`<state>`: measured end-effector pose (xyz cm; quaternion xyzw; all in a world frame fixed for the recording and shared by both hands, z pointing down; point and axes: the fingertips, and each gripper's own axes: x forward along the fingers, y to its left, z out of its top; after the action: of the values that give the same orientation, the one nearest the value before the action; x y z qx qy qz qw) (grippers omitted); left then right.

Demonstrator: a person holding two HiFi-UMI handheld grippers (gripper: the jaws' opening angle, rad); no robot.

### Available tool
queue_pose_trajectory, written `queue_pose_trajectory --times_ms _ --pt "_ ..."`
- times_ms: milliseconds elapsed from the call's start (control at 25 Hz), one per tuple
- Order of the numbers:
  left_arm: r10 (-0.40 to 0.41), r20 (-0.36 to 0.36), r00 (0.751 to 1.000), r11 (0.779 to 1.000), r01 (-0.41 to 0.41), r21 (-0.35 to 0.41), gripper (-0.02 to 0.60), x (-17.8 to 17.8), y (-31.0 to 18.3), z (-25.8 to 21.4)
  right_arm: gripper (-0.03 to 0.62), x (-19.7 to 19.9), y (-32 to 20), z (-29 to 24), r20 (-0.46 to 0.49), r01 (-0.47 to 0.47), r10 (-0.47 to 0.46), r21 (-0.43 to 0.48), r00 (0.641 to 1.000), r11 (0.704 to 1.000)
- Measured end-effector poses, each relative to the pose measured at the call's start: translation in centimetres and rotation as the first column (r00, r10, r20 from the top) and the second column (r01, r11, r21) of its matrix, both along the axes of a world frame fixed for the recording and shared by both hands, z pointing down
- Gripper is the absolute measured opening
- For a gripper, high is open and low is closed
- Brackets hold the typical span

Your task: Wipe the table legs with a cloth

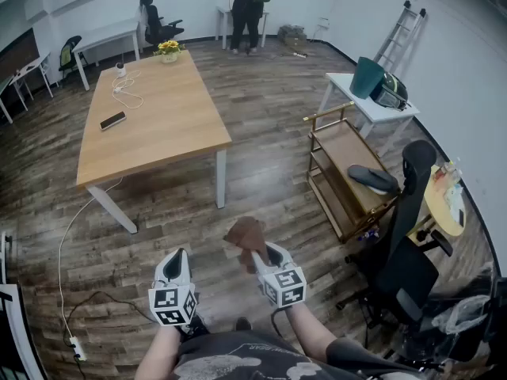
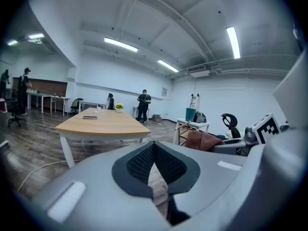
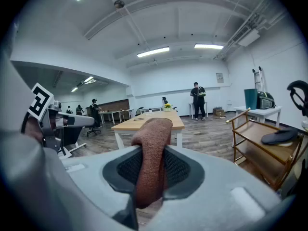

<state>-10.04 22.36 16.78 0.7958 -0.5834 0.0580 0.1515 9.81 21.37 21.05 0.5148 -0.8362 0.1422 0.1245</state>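
Note:
A wooden table (image 1: 158, 113) with white legs stands ahead on the dark plank floor. Its near right leg (image 1: 221, 178) and near left leg (image 1: 111, 208) face me. My right gripper (image 1: 265, 253) is shut on a brown cloth (image 1: 246, 234), held well short of the legs. In the right gripper view the cloth (image 3: 153, 148) hangs folded between the jaws of the gripper (image 3: 154, 153), with the table (image 3: 154, 121) beyond. My left gripper (image 1: 176, 258) hovers beside it, shut on nothing (image 2: 154, 147); its view shows the table (image 2: 103, 124) and the cloth (image 2: 204, 141) at right.
A gold two-shelf cart (image 1: 342, 172) stands right of the table, with a black office chair (image 1: 408, 236) nearer me. A white side table (image 1: 372, 108) carries a green bin. A cable and power strip (image 1: 75, 343) lie on the floor at left. A person (image 1: 247, 6) stands far back.

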Motion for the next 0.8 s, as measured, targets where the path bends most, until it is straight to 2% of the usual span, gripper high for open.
queue_pose_trajectory --times_ms 600,800 --pt "-0.008 0.018 1.000 1.000 0.008 -0.011 0.018 1.2 1.1 1.4 0.086 0.4 1.8 0.5 -0.011 0.075 -0.074 0.017 0.997 0.997" --pt "-0.072 0.022 0.997 0.997 0.072 -0.014 0.018 0.2 1.6 1.8 0.087 1.6 2.9 0.9 0.014 0.079 -0.079 0.006 0.997 0.997"
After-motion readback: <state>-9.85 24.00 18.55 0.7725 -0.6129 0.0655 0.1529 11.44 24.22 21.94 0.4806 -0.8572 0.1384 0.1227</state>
